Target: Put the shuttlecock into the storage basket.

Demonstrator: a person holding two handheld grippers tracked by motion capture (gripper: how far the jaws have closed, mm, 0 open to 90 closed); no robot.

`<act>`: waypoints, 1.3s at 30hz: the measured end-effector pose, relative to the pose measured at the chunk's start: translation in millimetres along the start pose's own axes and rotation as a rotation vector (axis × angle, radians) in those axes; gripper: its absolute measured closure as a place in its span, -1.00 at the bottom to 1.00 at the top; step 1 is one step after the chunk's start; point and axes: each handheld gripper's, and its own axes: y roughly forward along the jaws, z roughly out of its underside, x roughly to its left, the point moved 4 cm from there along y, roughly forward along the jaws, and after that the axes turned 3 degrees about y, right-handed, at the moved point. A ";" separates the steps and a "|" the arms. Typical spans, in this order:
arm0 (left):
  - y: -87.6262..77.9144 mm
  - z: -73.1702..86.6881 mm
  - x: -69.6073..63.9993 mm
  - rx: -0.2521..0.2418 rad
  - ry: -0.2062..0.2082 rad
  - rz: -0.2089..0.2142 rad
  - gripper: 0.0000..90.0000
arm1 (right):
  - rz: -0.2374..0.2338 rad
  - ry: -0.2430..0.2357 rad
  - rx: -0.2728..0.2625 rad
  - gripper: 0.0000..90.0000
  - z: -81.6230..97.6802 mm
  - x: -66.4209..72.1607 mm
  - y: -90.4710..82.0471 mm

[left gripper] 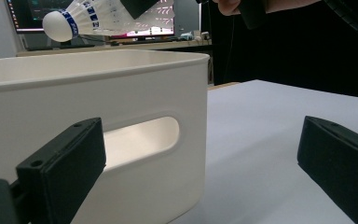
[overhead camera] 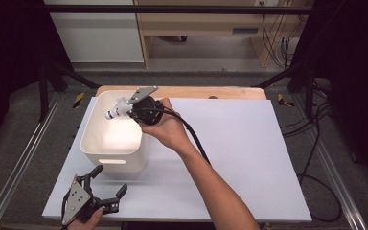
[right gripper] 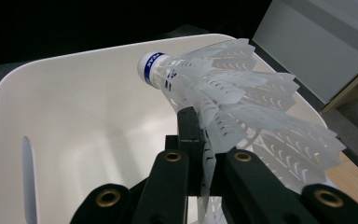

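The right gripper (overhead camera: pixel 130 109) pinched the shuttlecock (right gripper: pixel 223 98) by its skirt above the white bin (overhead camera: pixel 92 143), cork angled down for dropping, while the left gripper (overhead camera: pixel 109 184) waited wide open, empty.

One shuttlecock, one bin, two grippers.
A single white shuttlecock (right gripper: pixel 214 88), a single white bin (overhead camera: pixel 115 139), one left gripper (overhead camera: pixel 108 184), one right gripper (overhead camera: pixel 127 109), on one table (overhead camera: pixel 249 158).

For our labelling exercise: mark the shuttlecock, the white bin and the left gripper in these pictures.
shuttlecock (right gripper: pixel 154 66): right gripper view, on its blue-banded cork head.
white bin (overhead camera: pixel 113 160): high view, on its near wall by the handle slot.
left gripper (overhead camera: pixel 109 184): high view, midway between its open fingers.
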 end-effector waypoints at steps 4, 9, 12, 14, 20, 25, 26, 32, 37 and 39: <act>-0.2 0.1 0.2 0.002 0.000 -0.001 -0.98 | -0.001 0.000 0.008 0.99 0.8 0.7 3.7; 0.0 0.1 0.1 0.002 0.000 0.000 -0.98 | -0.004 -0.004 0.025 0.99 3.2 1.5 9.4; -0.2 0.2 0.2 0.002 0.000 0.000 -0.98 | -0.006 -0.009 0.033 0.99 4.4 1.8 12.3; -0.2 0.2 0.5 0.002 0.000 -0.001 -0.98 | -0.006 -0.013 0.039 0.99 5.2 2.2 14.0; 0.0 0.1 0.0 0.002 0.002 -0.001 -0.98 | -0.006 -0.023 0.058 0.99 6.9 3.8 17.4; -0.1 0.3 0.3 0.002 0.001 -0.001 -0.98 | -0.004 -0.030 0.061 0.99 7.7 3.9 19.4; -0.1 0.3 0.3 0.002 0.001 -0.001 -0.98 | -0.004 -0.031 0.064 0.99 8.0 3.7 19.6; -0.1 0.0 0.0 0.002 0.003 0.000 -0.98 | 0.006 -0.039 0.077 0.99 10.0 1.4 21.6; -0.1 0.1 0.2 0.001 0.003 0.000 -0.98 | 0.010 -0.042 0.086 0.99 11.5 0.6 22.8; -0.1 0.1 0.1 0.002 0.004 0.000 -0.98 | 0.008 -0.047 0.089 0.99 12.1 0.7 23.2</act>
